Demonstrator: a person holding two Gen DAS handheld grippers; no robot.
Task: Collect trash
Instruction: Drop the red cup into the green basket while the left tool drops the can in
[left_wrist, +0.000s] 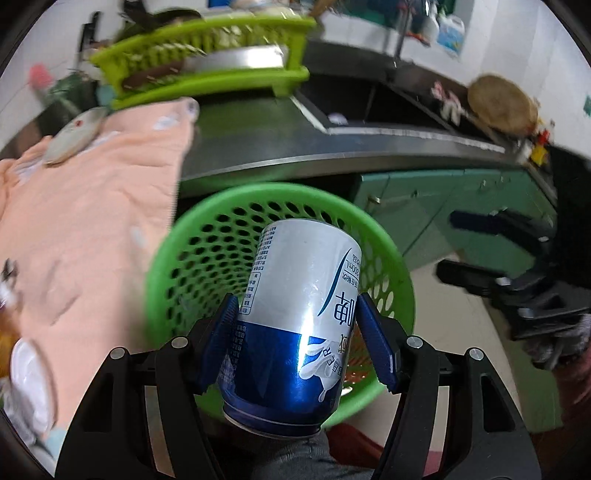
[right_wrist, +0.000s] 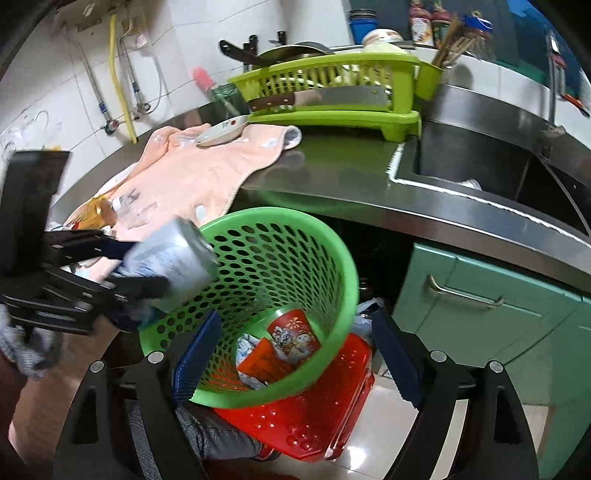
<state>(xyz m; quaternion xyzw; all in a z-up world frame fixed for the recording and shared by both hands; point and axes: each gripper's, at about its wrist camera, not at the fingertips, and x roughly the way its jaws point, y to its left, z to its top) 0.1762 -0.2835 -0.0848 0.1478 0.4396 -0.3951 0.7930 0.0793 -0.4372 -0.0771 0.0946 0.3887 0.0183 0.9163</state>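
Blue-and-silver aluminium drink can sits clamped between the blue pads of the left gripper, held over the mouth of the green perforated plastic waste basket beside the steel counter. Right gripper is empty, jaws spread wide around the basket's near rim. Red printed paper cup and crumpled wrappers lie inside; the basket rests on a red plastic stool.
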